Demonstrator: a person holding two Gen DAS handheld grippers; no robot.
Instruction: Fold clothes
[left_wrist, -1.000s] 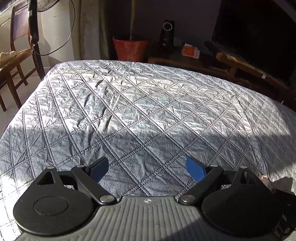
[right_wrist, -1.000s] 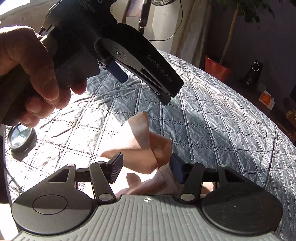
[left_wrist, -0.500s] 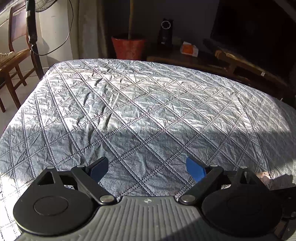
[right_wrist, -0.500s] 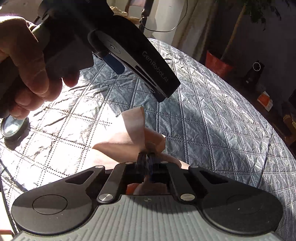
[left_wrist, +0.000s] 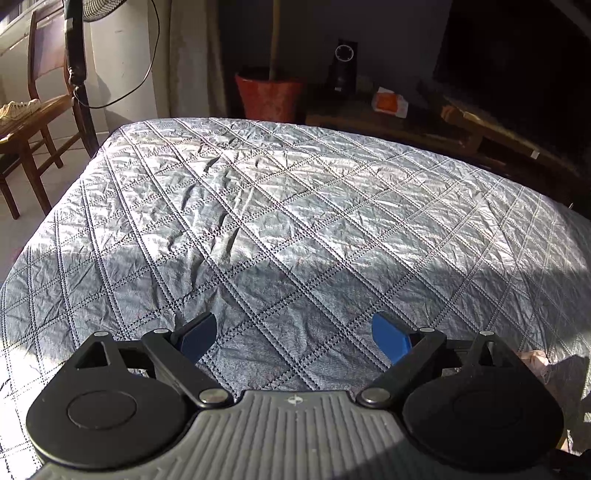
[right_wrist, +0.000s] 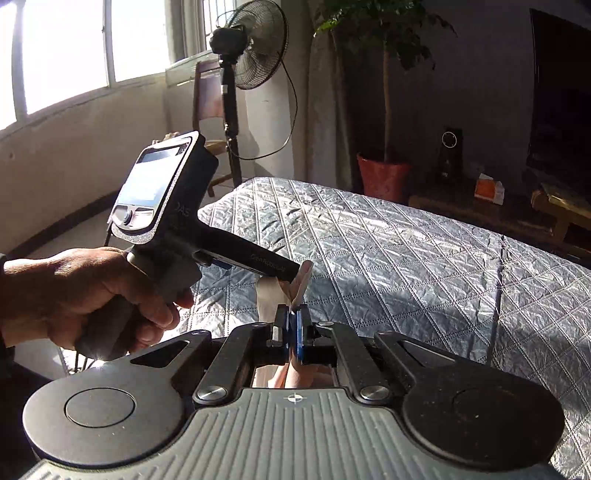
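A pale pink garment (right_wrist: 266, 295) is pinched between the fingers of my right gripper (right_wrist: 293, 325), which is shut on it and holds it lifted above the grey quilted bed (right_wrist: 388, 266). Most of the cloth hangs hidden below the gripper body. My left gripper (left_wrist: 293, 336) is open and empty over the bed (left_wrist: 280, 206); in the right wrist view its body (right_wrist: 207, 236) hovers just left of the cloth, held by a hand. A bit of the pink cloth (left_wrist: 535, 360) shows at the left wrist view's right edge.
A standing fan (right_wrist: 255, 48) and a wooden chair (left_wrist: 33, 122) stand off the bed's far left. A red plant pot (right_wrist: 384, 175), a small speaker (right_wrist: 450, 147) and a low dark wooden table (left_wrist: 461, 125) lie beyond the far edge.
My right gripper shut on the pink garment and lifted it off the bed, tilting up toward the room. My left gripper stayed open and shifted slightly over the bed.
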